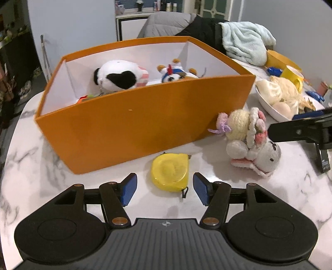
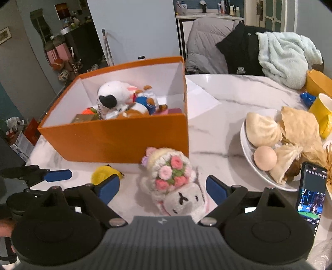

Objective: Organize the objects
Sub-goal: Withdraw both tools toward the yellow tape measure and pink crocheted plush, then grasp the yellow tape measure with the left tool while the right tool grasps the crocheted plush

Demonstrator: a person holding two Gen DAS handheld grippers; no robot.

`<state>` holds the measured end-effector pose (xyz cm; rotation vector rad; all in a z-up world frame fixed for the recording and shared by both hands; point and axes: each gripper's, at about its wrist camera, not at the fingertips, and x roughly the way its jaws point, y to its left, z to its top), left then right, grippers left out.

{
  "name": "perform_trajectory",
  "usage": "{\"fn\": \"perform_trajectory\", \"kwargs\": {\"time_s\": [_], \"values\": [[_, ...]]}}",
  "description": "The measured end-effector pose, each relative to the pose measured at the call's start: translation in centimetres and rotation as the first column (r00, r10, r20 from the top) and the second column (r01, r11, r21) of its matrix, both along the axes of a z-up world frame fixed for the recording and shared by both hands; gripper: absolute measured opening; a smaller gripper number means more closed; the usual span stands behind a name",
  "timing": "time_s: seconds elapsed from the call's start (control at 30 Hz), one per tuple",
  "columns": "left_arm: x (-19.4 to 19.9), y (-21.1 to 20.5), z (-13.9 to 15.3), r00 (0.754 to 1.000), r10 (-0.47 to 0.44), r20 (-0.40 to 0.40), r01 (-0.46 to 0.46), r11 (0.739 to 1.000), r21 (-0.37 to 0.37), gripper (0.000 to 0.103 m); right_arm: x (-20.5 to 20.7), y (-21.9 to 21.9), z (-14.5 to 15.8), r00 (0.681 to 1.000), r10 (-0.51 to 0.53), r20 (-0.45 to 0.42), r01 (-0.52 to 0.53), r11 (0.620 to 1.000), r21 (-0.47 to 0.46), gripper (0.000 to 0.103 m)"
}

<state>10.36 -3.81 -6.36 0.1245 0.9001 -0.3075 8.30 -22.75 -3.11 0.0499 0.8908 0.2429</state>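
Setting: a lived-in home, dining area. White marble-patterned bench (image 2: 217,128) carries a bowl (image 2: 249,157) of steamed buns and an egg, a yellow mug (image 2: 323,112), and a phone (image 2: 311,193) with its screen lit. Chairs at the far edge are draped with a grey padded coat (image 2: 205,41), a black jacket (image 2: 240,49) and a pale blue fleece (image 2: 286,54). Behind: a white cabinet (image 2: 207,15) topped with bottles, a framed picture (image 2: 62,10), cluttered dark shelving (image 2: 83,39).
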Motion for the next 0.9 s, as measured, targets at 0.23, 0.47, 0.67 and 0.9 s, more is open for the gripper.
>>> {"fn": "perform_trajectory", "kwargs": {"time_s": [0.23, 0.47, 0.67, 0.9], "values": [[-0.1, -1.2, -1.6, 1.000, -0.016, 0.016, 0.015, 0.998, 0.054, 0.073, 0.7, 1.4, -2.0, 0.995, 0.098, 0.034, -0.092, 0.984, -0.150, 0.091], [0.2, -1.1, -2.0, 0.999, -0.013, 0.037, 0.011, 0.998, 0.055, 0.074, 1.1, 2.8, -3.7, 0.990, 0.138, 0.033, -0.128, 0.967, -0.221, 0.091], [0.7, -0.9, -2.6, 0.999, 0.001, 0.050, -0.003, 0.998, 0.057, 0.076, 0.9, 3.6, -4.2, 0.984, 0.174, 0.038, -0.158, 0.951, -0.264, 0.084], [1.6, -1.3, -3.1, 0.998, 0.005, 0.062, -0.009, 0.998, 0.058, 0.074, 0.8, 3.7, -5.2, 0.983, 0.184, 0.031, -0.166, 0.940, -0.300, 0.073]]}}
